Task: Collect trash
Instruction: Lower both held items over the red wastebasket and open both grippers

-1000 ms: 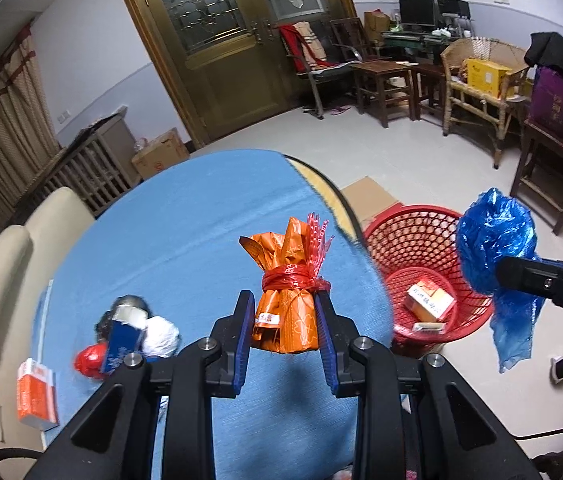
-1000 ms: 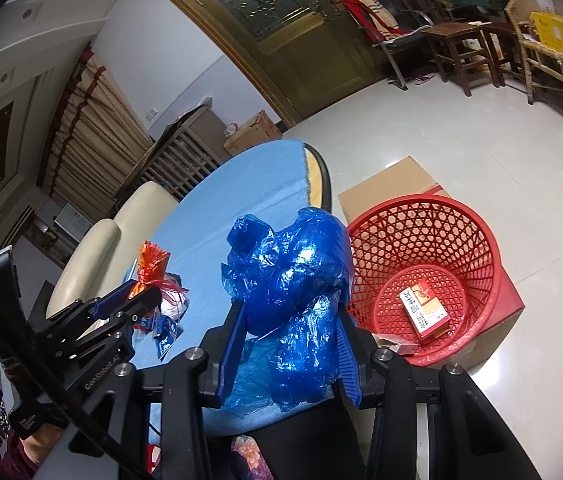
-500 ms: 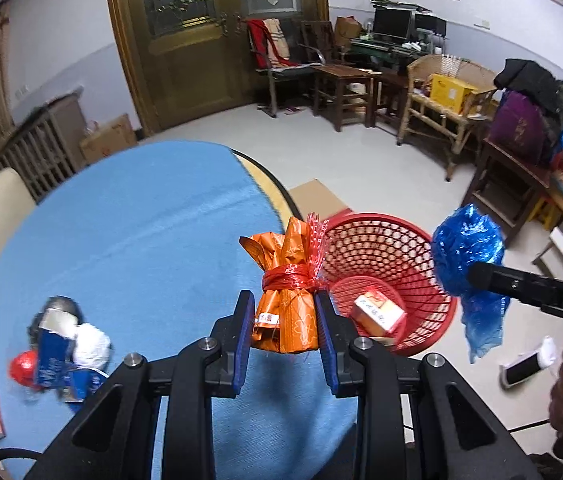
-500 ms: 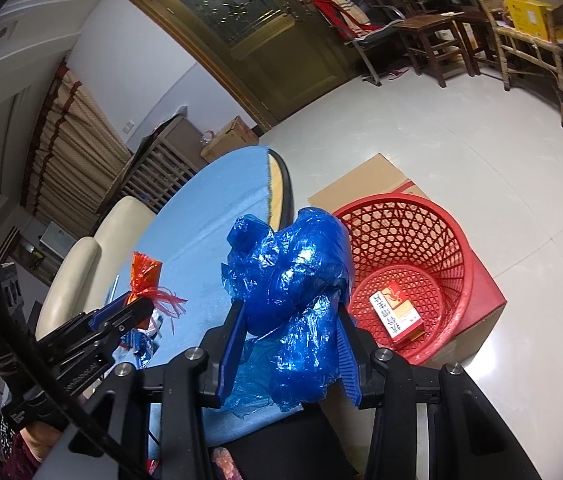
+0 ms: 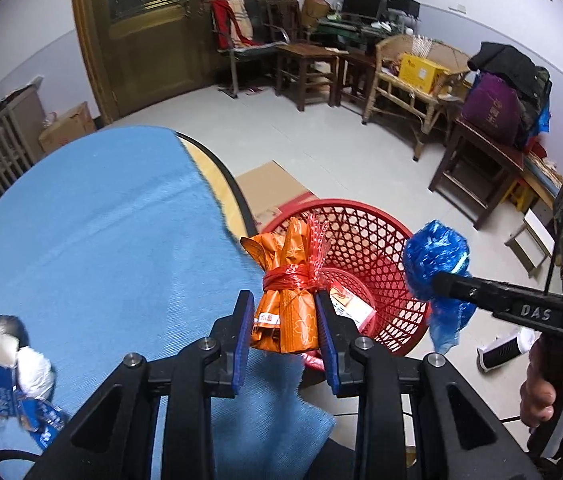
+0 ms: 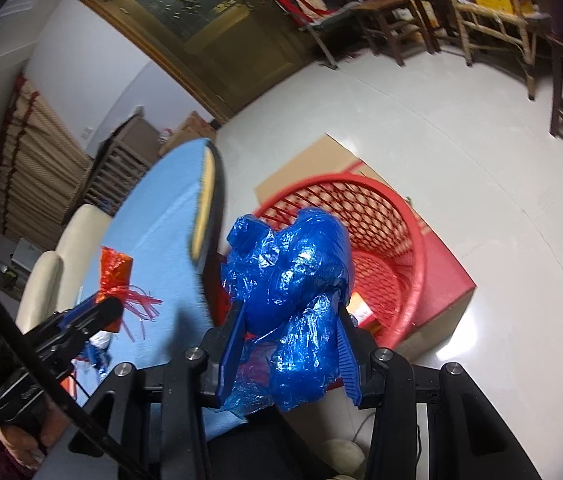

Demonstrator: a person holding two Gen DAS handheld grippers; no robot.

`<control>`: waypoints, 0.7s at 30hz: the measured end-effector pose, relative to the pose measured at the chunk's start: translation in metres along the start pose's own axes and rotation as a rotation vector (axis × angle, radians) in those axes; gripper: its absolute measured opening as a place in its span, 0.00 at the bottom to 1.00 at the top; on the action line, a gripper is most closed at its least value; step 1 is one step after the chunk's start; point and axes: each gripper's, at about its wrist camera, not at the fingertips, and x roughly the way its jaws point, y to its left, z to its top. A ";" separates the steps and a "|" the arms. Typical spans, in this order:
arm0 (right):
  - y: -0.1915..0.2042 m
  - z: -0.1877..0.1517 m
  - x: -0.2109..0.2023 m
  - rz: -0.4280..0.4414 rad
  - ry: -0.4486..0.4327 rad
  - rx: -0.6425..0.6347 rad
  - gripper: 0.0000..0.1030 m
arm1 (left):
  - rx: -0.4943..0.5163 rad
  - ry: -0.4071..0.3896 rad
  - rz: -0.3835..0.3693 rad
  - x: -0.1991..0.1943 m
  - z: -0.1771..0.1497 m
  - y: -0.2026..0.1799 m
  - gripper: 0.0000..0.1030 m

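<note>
- A small heap of crumpled litter point(image 5: 13, 376), comprising blue printed cartons, white tissue and a red piece, lay on the blue cloth-covered round table point(image 5: 93, 240) at about 8 o'clock in the left wrist view.
- The left gripper point(image 5: 284, 322) was pinching an orange foil wrapper bundle tied with red plastic mesh point(image 5: 287, 280); its blue-padded fingers point(image 5: 241, 340) pressed the bundle's lower half from both sides.
- This bundle was held in the air at the table's edge, lying in the picture across the near rim of the basket.
- The round red plastic lattice waste basket point(image 5: 365, 240) stood on the floor just beside the table, at 3 o'clock from the bundle, resting on a flat cardboard box point(image 5: 269, 188).
- A small red and white carton point(image 5: 351, 302) lay in the basket's bottom.
- The right gripper point(image 6: 289, 340) was clamped on a crumpled blue plastic bag point(image 6: 289, 276), part of which hung loose below the fingers.
- In the right wrist view the bag overlapped the basket's point(image 6: 389, 240) near rim at 9 o'clock.
</note>
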 end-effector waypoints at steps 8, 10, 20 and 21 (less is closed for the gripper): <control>-0.020 0.005 0.014 -0.042 0.034 0.037 0.56 | 0.045 0.024 -0.015 0.026 0.013 -0.022 0.59; -0.022 0.007 0.014 -0.037 0.035 0.043 0.56 | 0.057 0.020 -0.015 0.029 0.013 -0.025 0.60; -0.022 0.011 0.013 -0.057 0.024 0.035 0.56 | 0.018 0.033 0.010 0.017 -0.008 -0.006 0.61; -0.019 0.011 0.014 -0.057 0.026 0.030 0.56 | 0.007 0.028 0.018 0.010 -0.012 -0.002 0.61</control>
